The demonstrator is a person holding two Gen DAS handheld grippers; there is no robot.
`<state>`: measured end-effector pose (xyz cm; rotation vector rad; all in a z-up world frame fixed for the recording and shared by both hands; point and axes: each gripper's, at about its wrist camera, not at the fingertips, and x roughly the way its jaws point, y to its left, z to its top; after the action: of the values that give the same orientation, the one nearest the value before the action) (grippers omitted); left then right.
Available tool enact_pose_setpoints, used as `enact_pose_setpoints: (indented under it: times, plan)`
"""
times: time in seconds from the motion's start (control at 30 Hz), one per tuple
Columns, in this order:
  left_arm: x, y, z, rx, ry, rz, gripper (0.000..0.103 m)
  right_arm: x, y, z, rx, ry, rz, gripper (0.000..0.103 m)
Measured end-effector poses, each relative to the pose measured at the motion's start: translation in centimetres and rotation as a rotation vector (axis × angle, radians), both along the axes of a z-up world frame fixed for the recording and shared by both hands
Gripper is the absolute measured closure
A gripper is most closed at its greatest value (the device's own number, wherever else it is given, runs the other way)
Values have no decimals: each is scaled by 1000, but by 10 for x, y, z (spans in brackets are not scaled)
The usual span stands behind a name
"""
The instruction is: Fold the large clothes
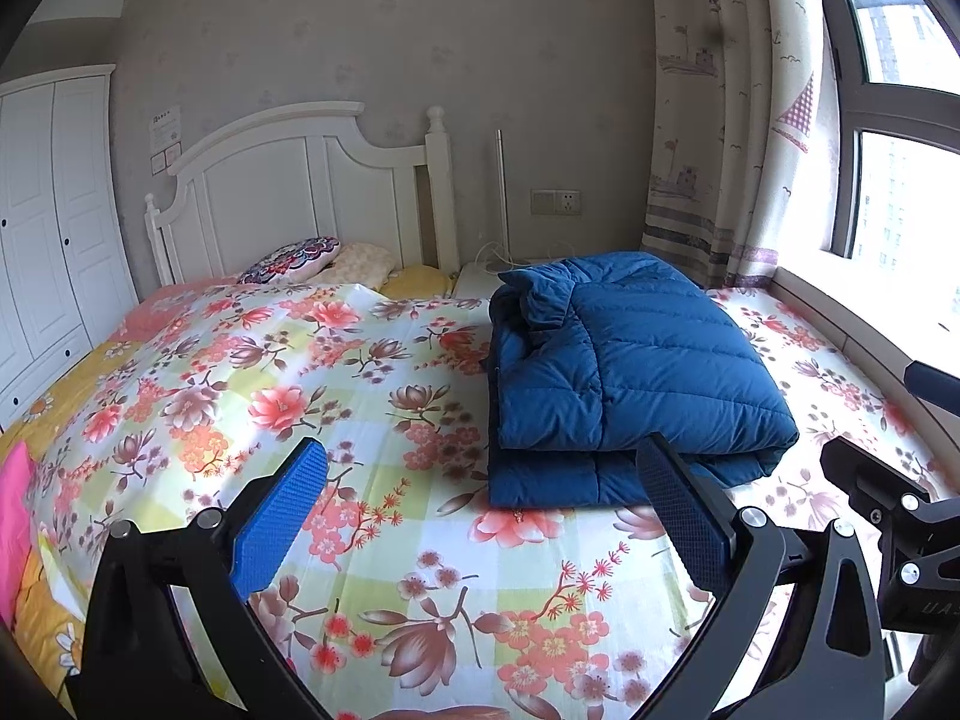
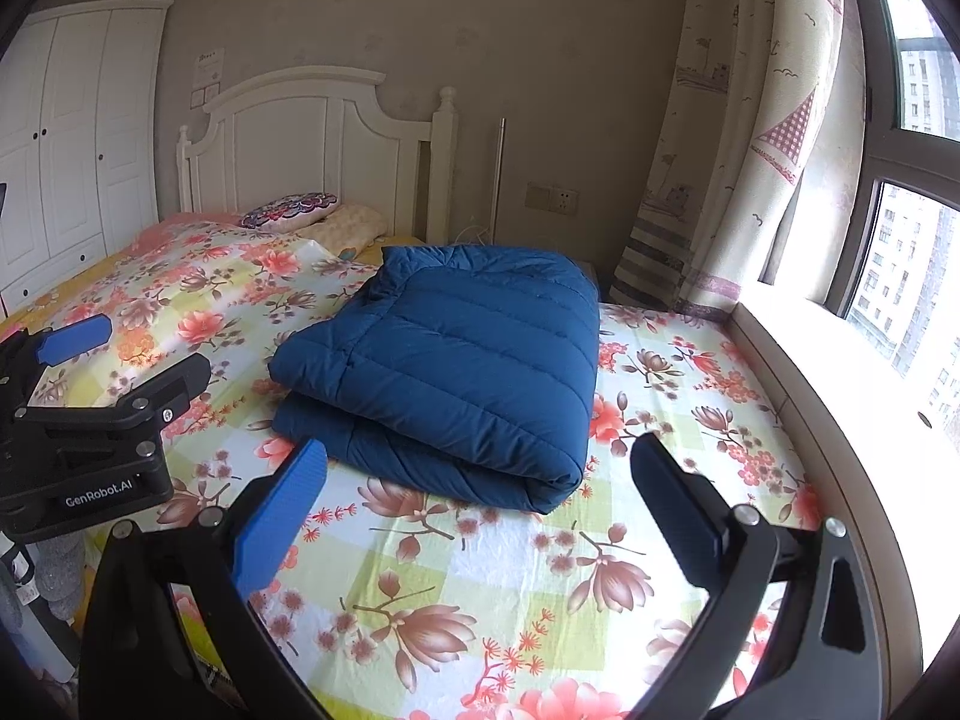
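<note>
Hovering low over the near end of the bed, the left gripper (image 1: 480, 480) has its two fingers wide apart and holds nothing; the flowered sheet (image 1: 372, 396) shows between the blue pads. The right gripper (image 2: 480, 480) is in the same condition, fingers spread and empty, just beside the left one, whose black body is visible at the left edge of the right wrist view. A little farther, the blue padded jacket (image 2: 456, 360) lies on the sheet, toward the window side of the bed, already folded into a thick packet with one layer on top of another. Neither gripper touches it, though the right finger of the left gripper is very near its front edge. I judge that the folding is nearly finished, or finished, and the step in hand is the release and check of the packet. If one more move is needed, it calls for pressing the puffy top layer flat, or tucking in the loose collar part at the far left corner, because such filling tends to spring open. Behind the jacket are the pillows (image 1: 300, 261), then the white headboard (image 1: 312, 180), the curtain (image 1: 726, 150) and the window (image 2: 912, 228).
</note>
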<state>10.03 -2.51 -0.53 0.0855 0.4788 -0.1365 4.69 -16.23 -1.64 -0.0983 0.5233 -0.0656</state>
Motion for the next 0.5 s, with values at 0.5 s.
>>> enact_pose_setpoints:
  times: [0.5]
  plan:
    - [-3, 1, 3, 4, -16, -7, 4, -1, 3, 2, 3, -1, 0, 3]
